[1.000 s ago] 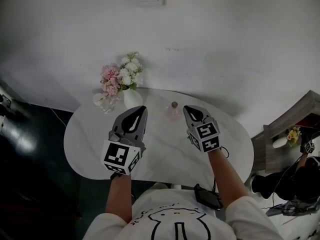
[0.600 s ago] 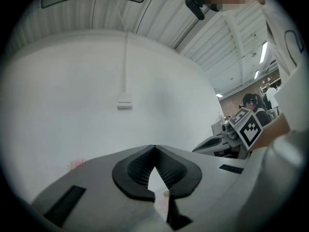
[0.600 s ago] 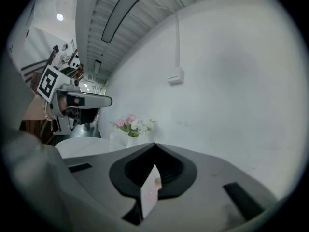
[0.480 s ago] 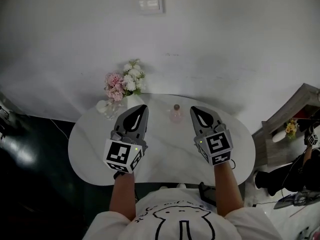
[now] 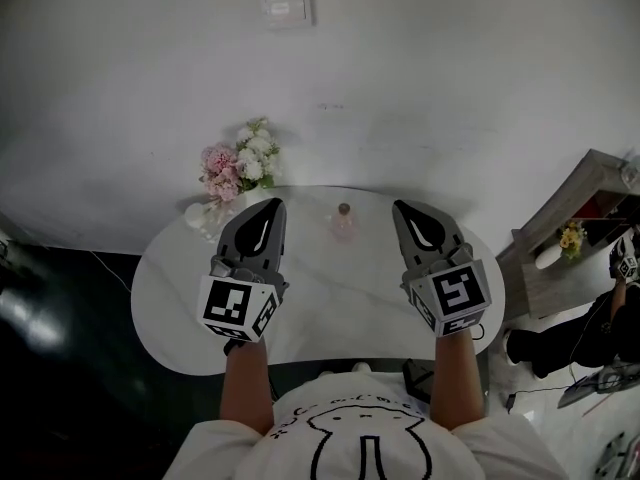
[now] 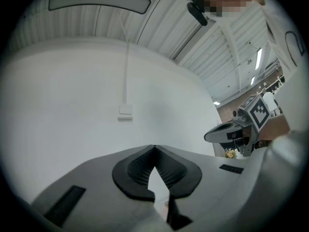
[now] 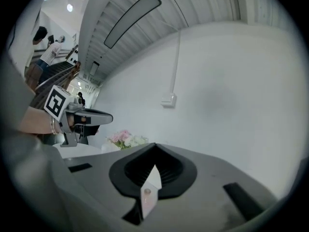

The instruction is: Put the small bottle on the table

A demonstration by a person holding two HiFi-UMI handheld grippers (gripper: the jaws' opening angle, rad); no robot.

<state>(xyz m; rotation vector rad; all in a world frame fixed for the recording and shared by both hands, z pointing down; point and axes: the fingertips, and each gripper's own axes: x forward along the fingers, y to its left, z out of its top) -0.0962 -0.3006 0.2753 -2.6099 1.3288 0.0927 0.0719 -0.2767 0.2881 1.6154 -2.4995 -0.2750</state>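
Note:
The small pinkish bottle (image 5: 343,221) with a brown cap stands upright on the white oval table (image 5: 330,308), near its far edge. Nothing holds it. My left gripper (image 5: 272,205) hovers to the bottle's left and my right gripper (image 5: 403,208) to its right, both a little apart from it. Each has its jaws shut with nothing between them. In the right gripper view the tips (image 7: 155,145) meet, and the bottle (image 7: 146,193) shows through the slit lower down. In the left gripper view the jaw tips (image 6: 154,148) also meet.
A white vase of pink and white flowers (image 5: 240,163) stands at the table's far left, with a small glass piece (image 5: 200,216) beside it. A white wall with a switch (image 5: 285,6) rises behind. A grey shelf (image 5: 570,248) stands at the right.
Both grippers have drawn apart from the bottle; the right one has moved right and back toward the person. The bottle stays standing on the table.

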